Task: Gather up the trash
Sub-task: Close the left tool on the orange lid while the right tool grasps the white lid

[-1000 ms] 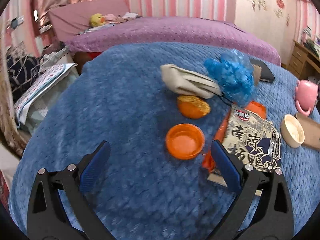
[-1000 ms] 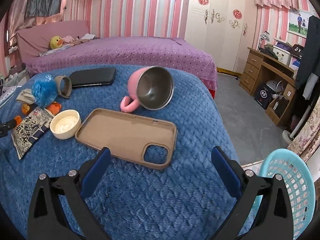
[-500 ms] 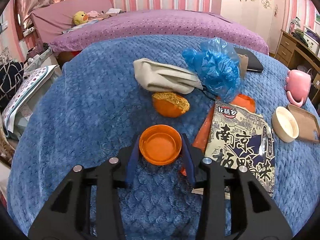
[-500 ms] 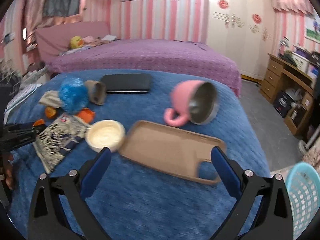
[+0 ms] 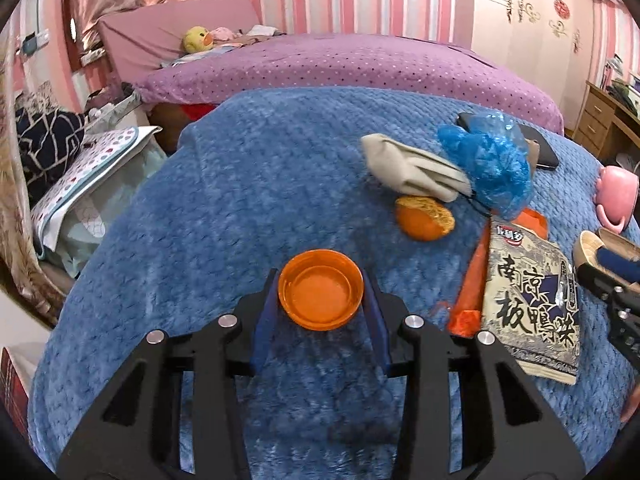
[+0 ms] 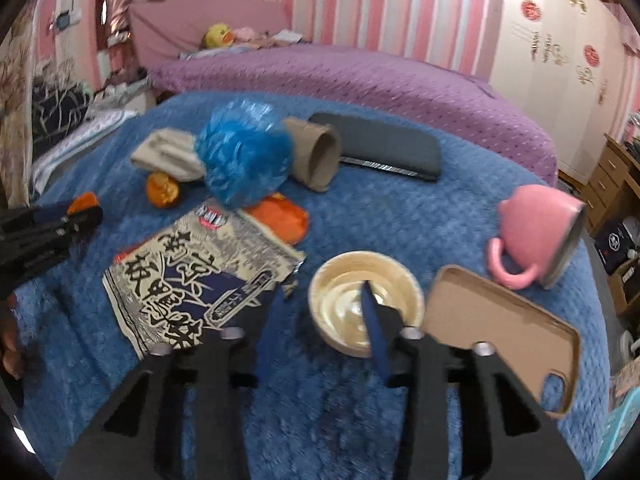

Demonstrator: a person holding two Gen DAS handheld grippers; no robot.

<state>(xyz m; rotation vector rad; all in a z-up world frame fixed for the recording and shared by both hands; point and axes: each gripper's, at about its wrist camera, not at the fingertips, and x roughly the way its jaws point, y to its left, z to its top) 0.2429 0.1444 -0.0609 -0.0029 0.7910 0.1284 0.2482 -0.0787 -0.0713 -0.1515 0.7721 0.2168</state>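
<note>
My left gripper (image 5: pixel 320 304) is shut on an orange plastic lid (image 5: pixel 321 294), held just above the blue blanket (image 5: pixel 240 184). Beyond it lie an orange peel (image 5: pixel 424 222), a printed snack wrapper (image 5: pixel 532 304), an orange wrapper (image 5: pixel 472 280) and a blue plastic bag (image 5: pixel 490 168). My right gripper (image 6: pixel 320 316) has narrowed around the near left rim of a cream paper bowl (image 6: pixel 366 304); one finger is inside the bowl, the other outside. The wrapper (image 6: pixel 204 276), blue bag (image 6: pixel 244 160) and a cardboard tube (image 6: pixel 316 156) show in the right wrist view.
A beige cloth (image 5: pixel 412 172), a pink mug (image 6: pixel 536 236) on its side, a tan phone case (image 6: pixel 504 332) and a dark pouch (image 6: pixel 384 152) lie on the blanket. A purple bed (image 5: pixel 360 64) stands behind. A turquoise basket edge (image 6: pixel 624 420) shows at the right.
My left gripper closed on the orange lid and lifted it slightly. My right gripper swung left and down to the cream bowl and its jaws narrowed around the rim.
</note>
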